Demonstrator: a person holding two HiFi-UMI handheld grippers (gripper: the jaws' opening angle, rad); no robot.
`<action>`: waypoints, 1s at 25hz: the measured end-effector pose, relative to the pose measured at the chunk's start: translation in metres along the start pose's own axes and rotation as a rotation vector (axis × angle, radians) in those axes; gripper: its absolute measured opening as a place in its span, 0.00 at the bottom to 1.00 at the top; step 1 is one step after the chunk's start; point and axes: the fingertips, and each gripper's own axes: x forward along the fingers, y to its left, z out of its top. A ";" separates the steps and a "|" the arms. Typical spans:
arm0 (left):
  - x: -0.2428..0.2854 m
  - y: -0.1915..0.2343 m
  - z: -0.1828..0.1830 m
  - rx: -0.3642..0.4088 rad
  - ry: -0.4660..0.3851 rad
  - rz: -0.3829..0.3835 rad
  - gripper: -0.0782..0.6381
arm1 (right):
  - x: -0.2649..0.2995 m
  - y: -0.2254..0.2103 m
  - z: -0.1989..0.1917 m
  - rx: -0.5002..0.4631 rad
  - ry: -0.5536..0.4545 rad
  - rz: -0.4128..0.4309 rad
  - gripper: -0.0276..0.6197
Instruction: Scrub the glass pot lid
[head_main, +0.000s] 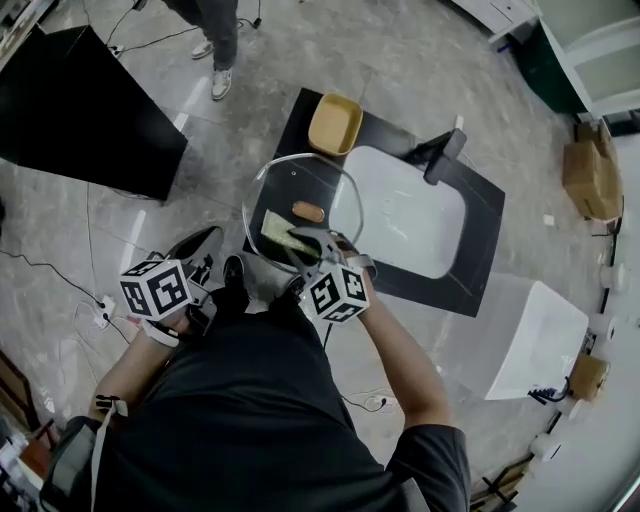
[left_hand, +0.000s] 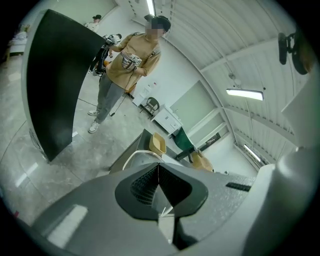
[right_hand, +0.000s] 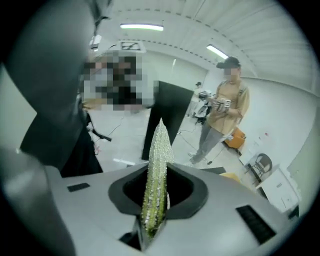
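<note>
L claw (left_hand: 158, 185) clenched on rim of glass lid (head_main: 300, 180), held up over black tabletop (head_main: 482, 228) by sink (head_main: 405, 215) | R claw (right_hand: 155, 202) grasping sponge (right_hand: 159, 150), at lid's near part | step: scrubbing, prob. | next: rub across glass, keep L grip steady

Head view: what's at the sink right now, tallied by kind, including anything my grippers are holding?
1 glass lid, clamped by its edge in the left gripper
1 sponge, clamped in the right gripper
1 yellow tub
1 tap
1 sink
Total: 5
</note>
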 end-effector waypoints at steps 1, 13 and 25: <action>-0.003 0.004 0.000 -0.008 -0.009 0.008 0.11 | 0.002 -0.025 0.003 0.051 -0.010 -0.036 0.13; -0.054 0.052 0.001 -0.143 -0.127 0.116 0.11 | 0.094 -0.140 -0.079 0.261 0.337 -0.054 0.13; -0.059 0.054 0.004 -0.155 -0.144 0.112 0.11 | 0.148 -0.074 -0.041 -0.021 0.387 0.116 0.13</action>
